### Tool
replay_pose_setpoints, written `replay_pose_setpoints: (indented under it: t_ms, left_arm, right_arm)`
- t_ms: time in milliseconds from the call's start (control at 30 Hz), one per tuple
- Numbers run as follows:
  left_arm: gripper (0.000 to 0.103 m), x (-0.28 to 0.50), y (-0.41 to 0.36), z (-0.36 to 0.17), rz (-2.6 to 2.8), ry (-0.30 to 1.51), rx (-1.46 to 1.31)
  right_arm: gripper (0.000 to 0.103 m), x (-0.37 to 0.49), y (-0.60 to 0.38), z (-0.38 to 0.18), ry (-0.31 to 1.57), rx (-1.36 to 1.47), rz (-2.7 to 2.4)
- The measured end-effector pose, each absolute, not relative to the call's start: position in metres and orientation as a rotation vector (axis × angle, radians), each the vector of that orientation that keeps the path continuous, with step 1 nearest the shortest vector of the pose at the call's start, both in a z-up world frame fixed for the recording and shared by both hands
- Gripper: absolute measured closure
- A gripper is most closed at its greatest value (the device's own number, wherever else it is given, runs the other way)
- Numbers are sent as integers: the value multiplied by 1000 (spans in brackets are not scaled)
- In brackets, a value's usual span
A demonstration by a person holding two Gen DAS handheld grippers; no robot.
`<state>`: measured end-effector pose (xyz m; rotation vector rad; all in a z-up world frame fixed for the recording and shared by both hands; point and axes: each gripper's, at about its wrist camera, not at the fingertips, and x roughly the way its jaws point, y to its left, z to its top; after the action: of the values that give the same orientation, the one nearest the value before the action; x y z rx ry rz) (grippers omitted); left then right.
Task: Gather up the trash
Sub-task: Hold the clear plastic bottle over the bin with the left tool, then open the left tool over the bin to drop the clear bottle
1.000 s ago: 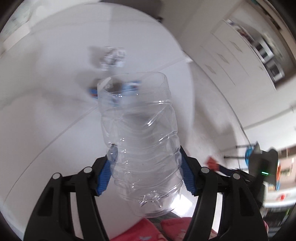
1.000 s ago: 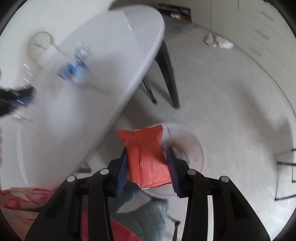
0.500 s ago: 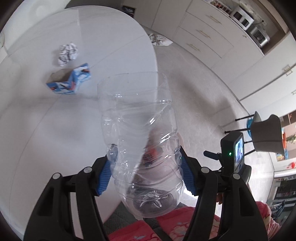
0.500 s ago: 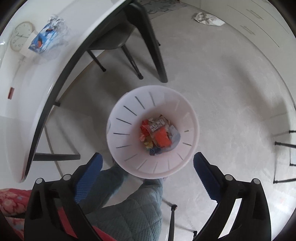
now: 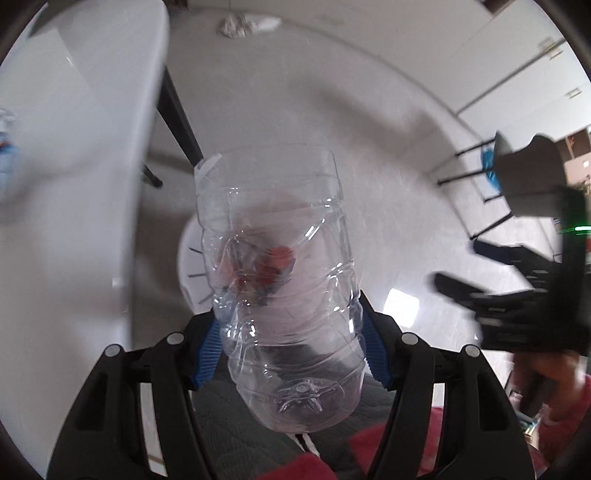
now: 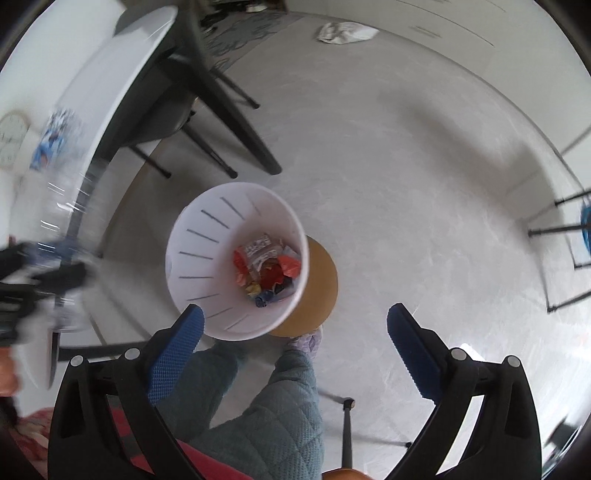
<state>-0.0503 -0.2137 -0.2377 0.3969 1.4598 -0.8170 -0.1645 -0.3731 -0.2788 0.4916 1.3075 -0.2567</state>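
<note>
- Clear, ribbed plastic fills the left wrist view: a cut-open bottle [image 5: 284,295] is clamped between the blue pads of the left gripper [image 5: 291,354], base toward the camera and its ragged open end pointing down at the floor.
- Through the bottle's wall show the rim of a white slotted wastebasket [image 5: 188,266] and red wrappers inside it.
- The right gripper [image 6: 295,354] stands with its jaws spread wide and nothing between the blue pads [image 6: 177,350].
- Seen from the right wrist, the wastebasket [image 6: 207,229] stands on the pale floor [image 6: 424,166], just beside a round tan disc [image 6: 321,284] on its right.
- A heap of trash [image 6: 269,269] lies at the bottom of the basket: red, yellow and blue wrappers and a printed packet.
- A white table [image 6: 122,77] runs along the left side, with dark chair legs [image 6: 229,122] under its edge; a blurred blue-and-white carton [image 6: 48,144] lies on the tabletop.
- A crumpled white cloth [image 6: 343,31] lies on the floor at the far side, well apart from the basket.
- The person's quilted grey-green trouser legs [image 6: 280,406] and a slipper [image 6: 306,341] reach to just beside the basket.
</note>
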Motion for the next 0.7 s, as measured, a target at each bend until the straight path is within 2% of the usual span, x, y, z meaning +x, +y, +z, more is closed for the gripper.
replay_pose_setpoints:
  t_ms: [333,467,667,700]
  left_arm:
    - [40,-45,-244,-385,-773,1623,514]
    - [40,-48,-245,-415,-747,1685,523]
    - [19,-52,-248,-409,-726,1680,484]
    - [19,-55,-251,-409,-728,1671,487]
  right_arm:
    - [4,-201,-390,-314,1352,558,-370]
    - [4,-210,-392,-328,1374,583,-397]
    - [4,-210,-391,-339,1389,607,-408]
    - [4,-210,-392,-338,1386,611,-407]
